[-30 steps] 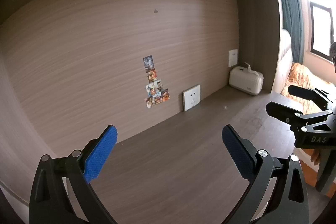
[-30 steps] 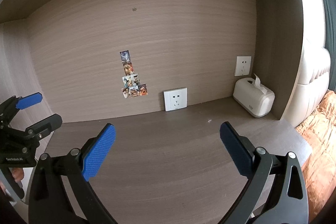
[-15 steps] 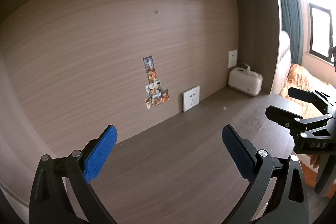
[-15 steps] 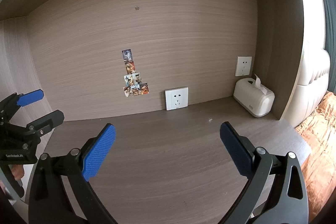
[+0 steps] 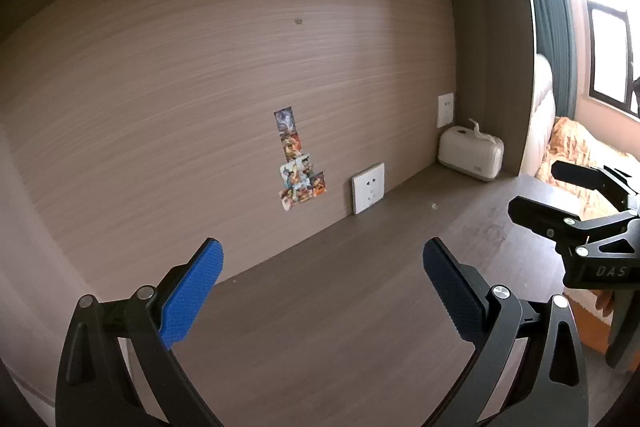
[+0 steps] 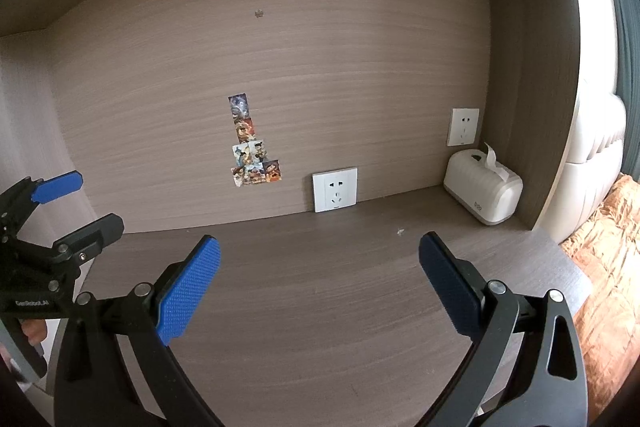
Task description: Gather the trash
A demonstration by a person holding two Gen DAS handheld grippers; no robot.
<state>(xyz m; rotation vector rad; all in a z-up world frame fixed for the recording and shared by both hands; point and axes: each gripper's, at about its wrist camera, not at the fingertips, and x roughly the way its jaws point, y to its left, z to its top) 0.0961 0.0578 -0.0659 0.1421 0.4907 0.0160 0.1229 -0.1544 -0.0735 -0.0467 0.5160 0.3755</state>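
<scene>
My left gripper is open over the dark wood desk, with nothing between its blue pads. My right gripper is also open and empty above the desk. Each shows in the other's view: the right gripper at the right edge, the left gripper at the left edge. A tiny white scrap lies on the desk near the back wall, also seen as a white scrap in the left wrist view. It is well ahead of both grippers.
A white tissue box stands in the back right corner. Two wall sockets and a cluster of stickers are on the wood back panel. A shelf runs overhead. A bed with an orange blanket lies past the desk's right end.
Almost nothing. Both grippers stay open and empty, and the views have only drifted slightly.
</scene>
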